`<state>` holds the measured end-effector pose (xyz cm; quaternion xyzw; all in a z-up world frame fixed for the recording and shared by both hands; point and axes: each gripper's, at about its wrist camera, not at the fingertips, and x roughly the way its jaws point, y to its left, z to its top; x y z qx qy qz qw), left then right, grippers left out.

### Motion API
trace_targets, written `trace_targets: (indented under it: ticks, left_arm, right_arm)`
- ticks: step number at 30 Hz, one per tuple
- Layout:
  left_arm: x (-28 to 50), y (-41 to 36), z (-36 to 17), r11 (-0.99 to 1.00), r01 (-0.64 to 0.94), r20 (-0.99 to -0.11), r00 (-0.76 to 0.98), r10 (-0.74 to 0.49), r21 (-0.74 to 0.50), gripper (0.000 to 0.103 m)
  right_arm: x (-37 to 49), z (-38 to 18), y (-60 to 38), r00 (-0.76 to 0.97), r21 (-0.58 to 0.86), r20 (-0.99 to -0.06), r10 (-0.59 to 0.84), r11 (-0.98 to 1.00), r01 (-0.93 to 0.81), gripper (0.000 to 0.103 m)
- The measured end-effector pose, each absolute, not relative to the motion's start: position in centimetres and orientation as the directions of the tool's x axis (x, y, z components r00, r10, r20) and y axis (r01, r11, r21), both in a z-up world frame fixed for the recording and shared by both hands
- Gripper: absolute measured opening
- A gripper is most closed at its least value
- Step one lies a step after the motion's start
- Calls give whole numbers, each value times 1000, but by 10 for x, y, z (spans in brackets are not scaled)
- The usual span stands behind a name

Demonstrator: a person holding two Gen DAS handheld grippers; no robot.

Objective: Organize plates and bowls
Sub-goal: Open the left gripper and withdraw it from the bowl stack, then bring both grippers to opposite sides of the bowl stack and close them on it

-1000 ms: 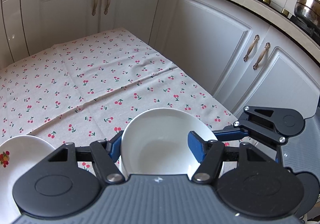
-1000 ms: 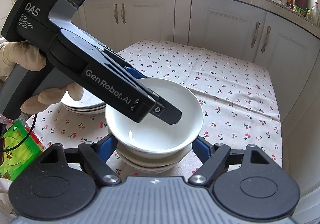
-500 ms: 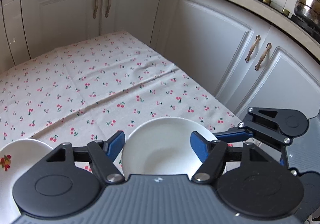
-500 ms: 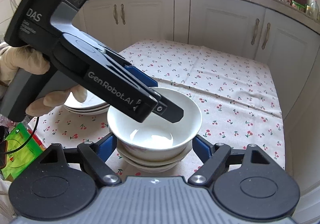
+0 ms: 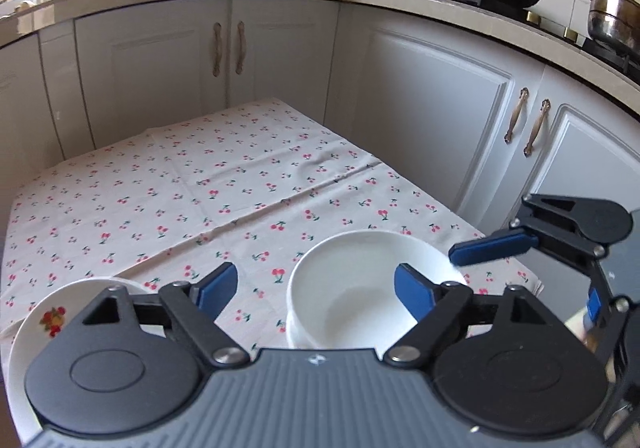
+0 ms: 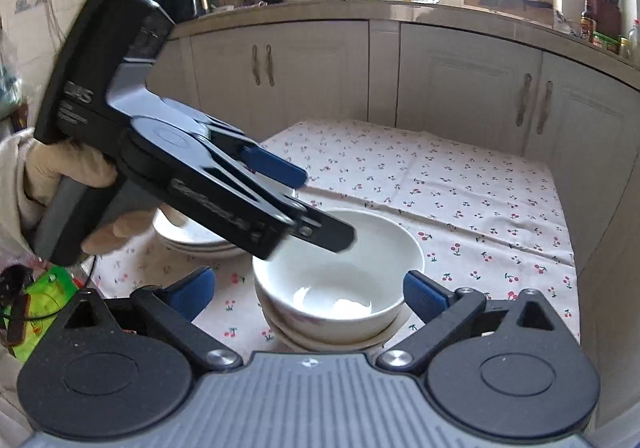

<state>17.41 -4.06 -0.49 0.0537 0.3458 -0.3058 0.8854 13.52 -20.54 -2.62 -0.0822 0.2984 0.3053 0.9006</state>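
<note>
Both jaws have just opened, apparently off the bowl.

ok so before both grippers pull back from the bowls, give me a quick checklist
1. Left gripper released: ok. Its jaws have just been opening; the right finger sits over the white bowl, the left one is off it.
2. Right gripper released: ok. Its jaws have just been opening and stand clear of the bowl on both sides.
3. Bowl nested in the bowl stack: ok, it sits level.
4. Plate stack apart from the bowls: ok.
5. Left finger's clearance above the bowl rim: cannot tell.
6. Cherry tablecloth flat under the bowls: cannot tell.
</note>
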Motion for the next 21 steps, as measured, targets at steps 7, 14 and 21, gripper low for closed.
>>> trace_targets:
  ticks: [7, 14, 21]
  left_arm:
    - [154, -16, -6, 802, 591, -630, 590, -505, -89, 94]
    - [133, -8, -19, 761, 641, -642, 541, -544, -105, 96]
    - [126, -27, -55, 721, 680, -710, 442, -548, -133, 96]
  right_arm:
    - [134, -27, -214, 644, 34, -593, 483, 814, -579, 103]
    - [133, -36, -233, 657, 5, -632, 411, 850, -527, 103]
    - [141, -78, -242, 614, -29, -728, 303, 882, -470, 103]
